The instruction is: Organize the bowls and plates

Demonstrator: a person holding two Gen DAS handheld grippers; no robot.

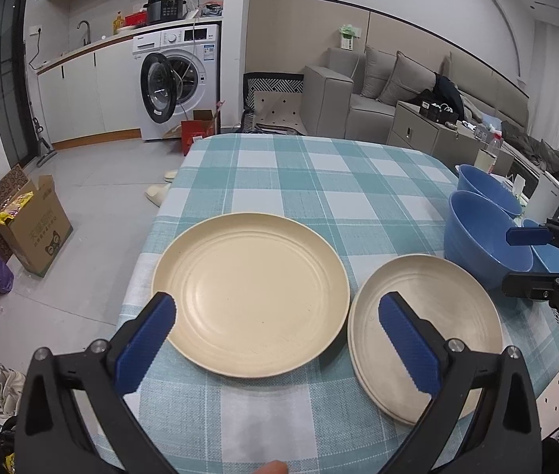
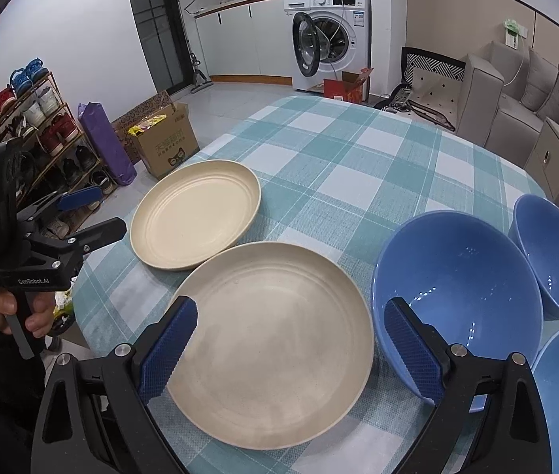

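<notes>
A single cream plate (image 1: 251,296) lies on the checked tablecloth (image 1: 319,181), with a stack of two cream plates (image 1: 433,316) to its right. Three blue bowls stand beyond the stack: a large blue bowl (image 1: 481,245), a second (image 1: 485,189) behind it and a third (image 1: 548,256) at the right. My left gripper (image 1: 277,304) hangs open above the near side of the single plate, gripping nothing. My right gripper (image 2: 291,308) is open over the plate stack (image 2: 275,343), one finger in front of the large blue bowl (image 2: 457,288). Neither gripper holds anything.
The table's left edge drops to a tiled floor with a cardboard box (image 2: 165,142), a purple bag (image 2: 105,146) and a shoe rack (image 2: 34,126). A washing machine (image 1: 176,79) and a sofa (image 1: 378,91) stand beyond the table. A hand (image 2: 30,316) holds the left gripper.
</notes>
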